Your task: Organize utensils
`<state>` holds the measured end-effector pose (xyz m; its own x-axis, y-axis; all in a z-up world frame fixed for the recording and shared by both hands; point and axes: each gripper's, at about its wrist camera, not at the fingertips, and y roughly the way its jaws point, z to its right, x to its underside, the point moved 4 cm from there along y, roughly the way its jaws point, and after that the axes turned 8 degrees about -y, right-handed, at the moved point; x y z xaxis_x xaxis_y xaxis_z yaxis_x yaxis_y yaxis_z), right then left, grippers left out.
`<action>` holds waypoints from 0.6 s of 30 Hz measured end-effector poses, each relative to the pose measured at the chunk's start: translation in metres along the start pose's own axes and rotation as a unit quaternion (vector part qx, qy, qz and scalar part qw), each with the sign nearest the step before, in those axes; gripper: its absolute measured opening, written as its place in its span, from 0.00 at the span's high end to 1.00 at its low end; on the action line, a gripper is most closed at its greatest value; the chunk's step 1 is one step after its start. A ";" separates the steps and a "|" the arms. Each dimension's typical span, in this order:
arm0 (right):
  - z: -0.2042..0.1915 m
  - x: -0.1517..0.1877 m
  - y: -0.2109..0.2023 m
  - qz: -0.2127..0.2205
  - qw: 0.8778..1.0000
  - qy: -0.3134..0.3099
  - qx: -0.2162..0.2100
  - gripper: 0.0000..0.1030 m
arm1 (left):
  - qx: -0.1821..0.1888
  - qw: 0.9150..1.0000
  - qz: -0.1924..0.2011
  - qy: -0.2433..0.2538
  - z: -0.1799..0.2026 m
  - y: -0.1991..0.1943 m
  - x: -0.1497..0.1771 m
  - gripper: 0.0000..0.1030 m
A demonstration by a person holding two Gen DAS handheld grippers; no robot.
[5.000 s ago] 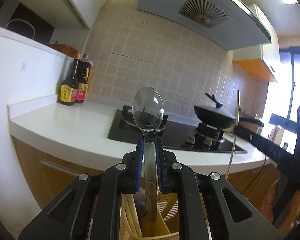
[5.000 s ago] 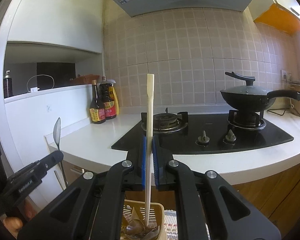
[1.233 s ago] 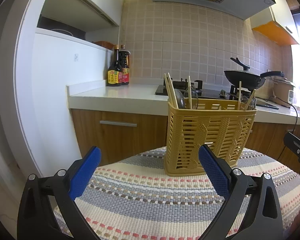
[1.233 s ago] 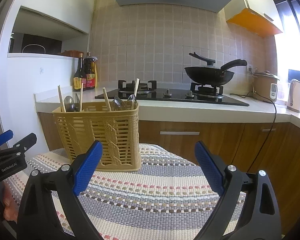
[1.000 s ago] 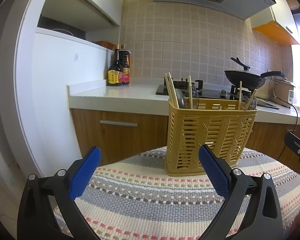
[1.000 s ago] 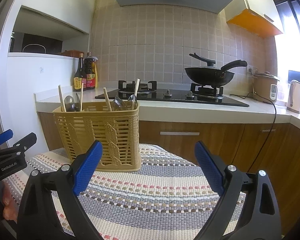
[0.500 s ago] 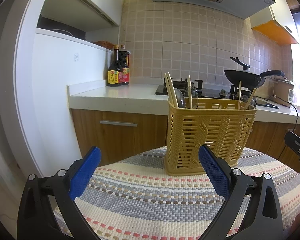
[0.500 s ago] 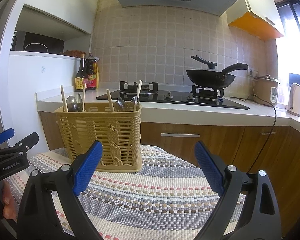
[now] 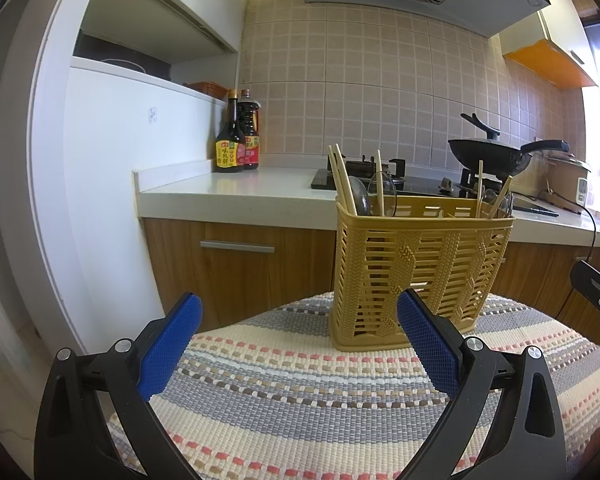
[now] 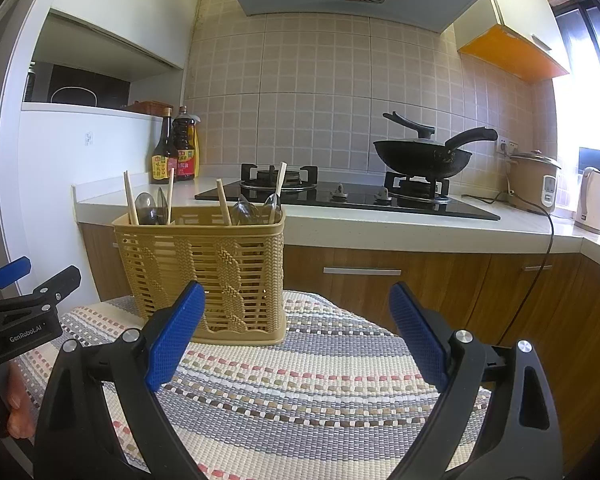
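Observation:
A tan plastic utensil basket [image 9: 420, 272] [image 10: 204, 276] stands upright on a striped woven mat [image 9: 300, 392] [image 10: 300, 372]. Wooden chopsticks [image 9: 342, 186] [image 10: 131, 198] and metal spoons [image 9: 360, 200] [image 10: 145, 208] stick up out of its compartments. My left gripper [image 9: 298, 344] is held low over the mat, in front of the basket and a little to its left, open and empty. My right gripper [image 10: 296, 332] hovers over the mat just right of the basket, also open with nothing between its blue pads. The left gripper [image 10: 24, 300] shows at the left edge of the right wrist view.
Behind the mat runs a white counter [image 9: 236, 196] with wooden cabinets below, sauce bottles [image 9: 236, 140] [image 10: 176, 152], a black gas hob [image 10: 340, 196] and a black wok [image 10: 424, 156]. A rice cooker [image 10: 534, 180] and kettle [image 10: 590, 196] stand far right. A person's fingers [image 10: 16, 404] show at the lower left.
Five seconds ago my left gripper held a spoon and my right a chopstick above the basket; both are let go, and the grippers are open and low. The right gripper tilted slightly over the last second.

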<state>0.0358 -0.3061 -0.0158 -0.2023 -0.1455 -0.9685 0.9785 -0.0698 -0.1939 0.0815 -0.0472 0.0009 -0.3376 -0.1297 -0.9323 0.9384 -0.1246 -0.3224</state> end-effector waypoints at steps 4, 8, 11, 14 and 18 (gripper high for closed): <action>-0.001 0.000 0.001 0.000 1.000 -0.001 -0.001 0.14 | 0.000 1.000 0.001 0.004 0.001 -0.001 0.000 0.08; -0.001 0.000 0.001 -0.001 1.000 -0.001 0.000 0.14 | 0.000 1.000 0.001 0.004 0.001 -0.001 0.001 0.08; -0.001 0.000 0.000 -0.001 1.000 -0.001 -0.001 0.14 | 0.000 1.000 0.002 0.006 0.002 -0.001 0.001 0.08; -0.001 0.000 0.000 -0.001 1.000 0.000 -0.002 0.14 | 0.000 1.000 0.003 0.007 0.003 -0.002 0.001 0.08; -0.002 0.000 0.000 -0.001 1.000 -0.001 -0.002 0.14 | 0.000 1.000 0.003 0.009 0.003 -0.002 0.001 0.08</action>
<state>0.0359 -0.3045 -0.0156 -0.2035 -0.1470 -0.9680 0.9784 -0.0665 -0.1956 0.0793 -0.0504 0.0006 -0.3308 -0.1121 -0.9370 0.9403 -0.1231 -0.3172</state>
